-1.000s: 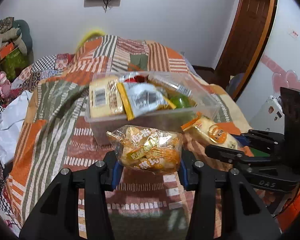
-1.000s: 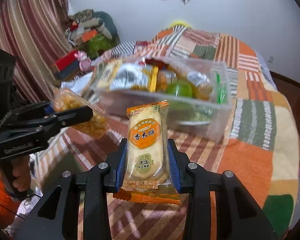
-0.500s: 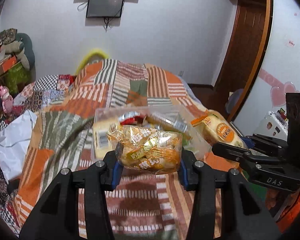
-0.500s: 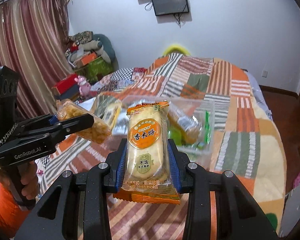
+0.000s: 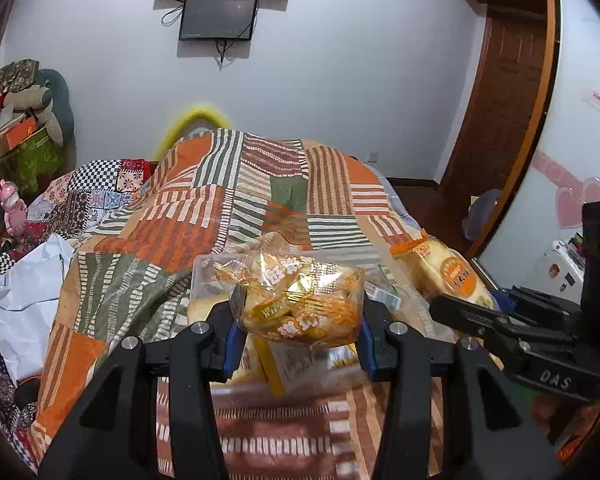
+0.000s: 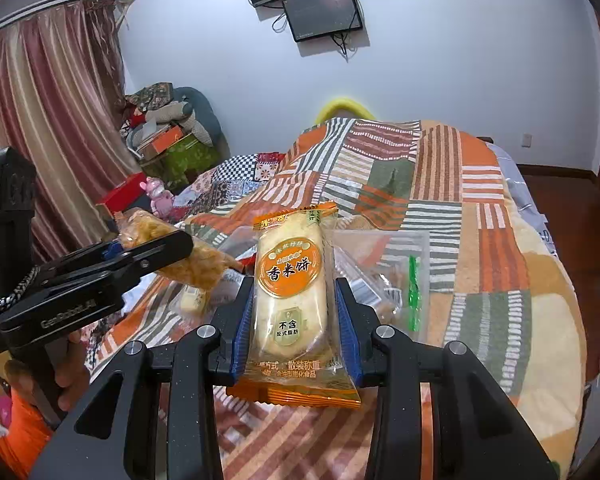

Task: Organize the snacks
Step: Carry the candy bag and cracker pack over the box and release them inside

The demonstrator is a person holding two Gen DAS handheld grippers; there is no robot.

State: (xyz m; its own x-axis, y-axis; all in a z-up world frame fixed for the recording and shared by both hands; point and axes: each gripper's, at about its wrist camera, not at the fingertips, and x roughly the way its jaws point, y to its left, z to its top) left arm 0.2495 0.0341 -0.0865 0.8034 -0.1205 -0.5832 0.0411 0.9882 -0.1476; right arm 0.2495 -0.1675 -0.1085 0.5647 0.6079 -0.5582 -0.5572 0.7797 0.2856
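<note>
pinching a clear snack bag [image 5: 300, 304], left gripper [image 5: 298, 326] hangs above the clear bin [image 5: 198, 280]; right gripper [image 6: 294, 316] clamps a rice cracker pack [image 6: 290, 292] beside it; slick wrappers could slip, missing the bin

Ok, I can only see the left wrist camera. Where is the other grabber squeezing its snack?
Observer: The right gripper pinches the rice cracker packet by its long sides, upright, with the orange label facing its camera.
Operator: Who's holding my grabber?
Observer: A hand wraps the handle of the left gripper, the one carrying the crispy snack bag.
Operator: What's behind it?
Observer: A striped curtain hangs along that wall.
</note>
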